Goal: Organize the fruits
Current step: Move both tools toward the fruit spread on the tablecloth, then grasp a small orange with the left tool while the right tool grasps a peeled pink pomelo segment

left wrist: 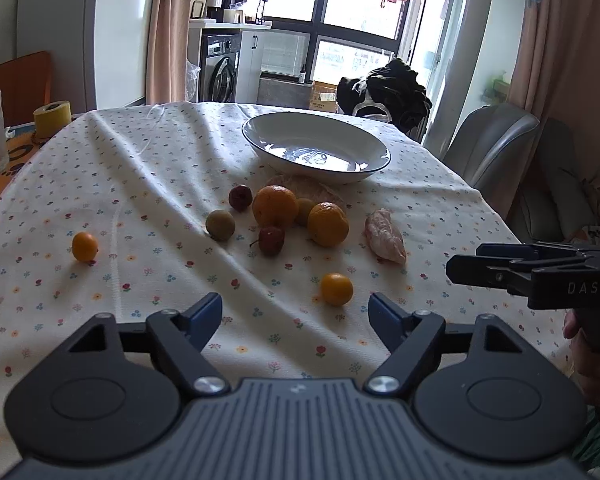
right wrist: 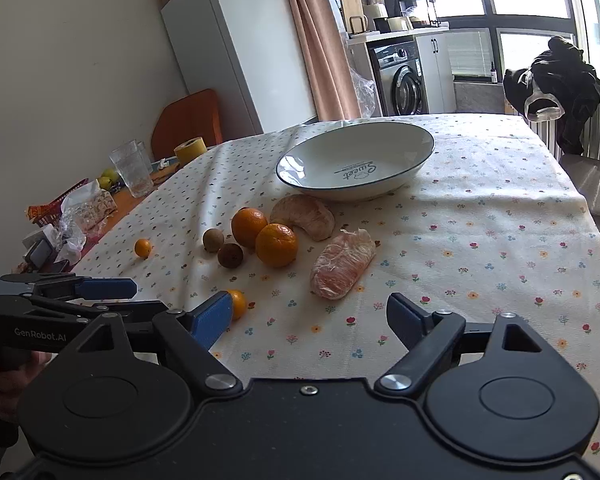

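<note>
The left gripper (left wrist: 295,312), jaws standing wide and empty, is facing the nearest kumquat (left wrist: 336,289), lying just ahead-right; the right gripper (right wrist: 309,316), equally wide and empty, is hovering farther away.

One small orange (right wrist: 238,303) sits half hidden behind the blue fingers (right wrist: 212,320).

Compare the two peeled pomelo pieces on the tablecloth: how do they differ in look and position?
The curved pomelo segment is pale tan and crescent-shaped; the pink pomelo chunk is pinkish, oblong and veined with white pith. The curved segment lies just in front of the white bowl, beside the oranges; the pink chunk lies apart, nearer the grippers. Both are peeled, resting on the tablecloth, outside the bowl.
</note>
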`<state>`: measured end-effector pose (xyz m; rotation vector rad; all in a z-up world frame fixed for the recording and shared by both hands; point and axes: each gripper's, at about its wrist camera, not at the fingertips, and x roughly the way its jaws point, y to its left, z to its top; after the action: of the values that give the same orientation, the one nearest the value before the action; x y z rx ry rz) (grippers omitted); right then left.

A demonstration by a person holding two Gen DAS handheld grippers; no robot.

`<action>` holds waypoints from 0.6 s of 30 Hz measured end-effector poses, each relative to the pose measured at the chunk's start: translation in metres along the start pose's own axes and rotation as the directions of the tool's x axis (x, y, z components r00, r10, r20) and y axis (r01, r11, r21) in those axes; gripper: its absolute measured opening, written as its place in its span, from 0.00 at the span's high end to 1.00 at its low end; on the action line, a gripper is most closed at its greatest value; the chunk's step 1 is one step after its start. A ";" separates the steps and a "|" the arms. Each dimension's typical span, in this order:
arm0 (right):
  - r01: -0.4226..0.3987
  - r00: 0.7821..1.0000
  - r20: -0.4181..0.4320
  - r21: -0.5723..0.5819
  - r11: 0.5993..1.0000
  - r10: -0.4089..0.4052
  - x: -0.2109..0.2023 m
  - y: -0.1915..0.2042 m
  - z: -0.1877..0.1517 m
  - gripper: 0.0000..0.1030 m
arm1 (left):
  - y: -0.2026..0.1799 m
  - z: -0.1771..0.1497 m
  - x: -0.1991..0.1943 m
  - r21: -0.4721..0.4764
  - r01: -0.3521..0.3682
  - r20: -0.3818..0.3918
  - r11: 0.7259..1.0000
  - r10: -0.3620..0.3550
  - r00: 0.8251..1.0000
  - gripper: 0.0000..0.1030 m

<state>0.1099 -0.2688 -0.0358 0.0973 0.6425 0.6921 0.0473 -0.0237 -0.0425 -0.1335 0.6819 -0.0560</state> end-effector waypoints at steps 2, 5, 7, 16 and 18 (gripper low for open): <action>-0.001 1.000 0.004 0.000 1.000 0.001 0.003 -0.001 0.001 0.19 | -0.002 0.000 0.005 -0.005 0.012 -0.006 1.000 -0.012 1.000 0.34; -0.002 1.000 0.001 0.000 1.000 0.002 0.009 -0.002 0.002 0.26 | -0.007 0.001 0.013 0.000 0.028 -0.014 1.000 -0.028 1.000 0.40; -0.008 1.000 -0.001 0.006 1.000 0.008 0.013 -0.003 0.003 0.28 | -0.010 0.002 0.017 0.005 0.037 -0.017 0.999 -0.037 0.999 0.44; -0.012 1.000 -0.019 0.032 0.999 0.013 0.030 -0.009 0.003 0.38 | -0.014 0.004 0.039 0.000 0.044 -0.037 0.999 -0.044 0.998 0.56; -0.013 1.000 -0.016 0.030 0.999 0.013 0.032 -0.010 0.003 0.38 | -0.015 0.005 0.044 -0.001 0.046 -0.037 0.999 -0.046 0.998 0.58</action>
<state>0.1360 -0.2557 -0.0530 0.1240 0.6684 0.6964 0.0839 -0.0418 -0.0641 -0.1491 0.7157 -0.1025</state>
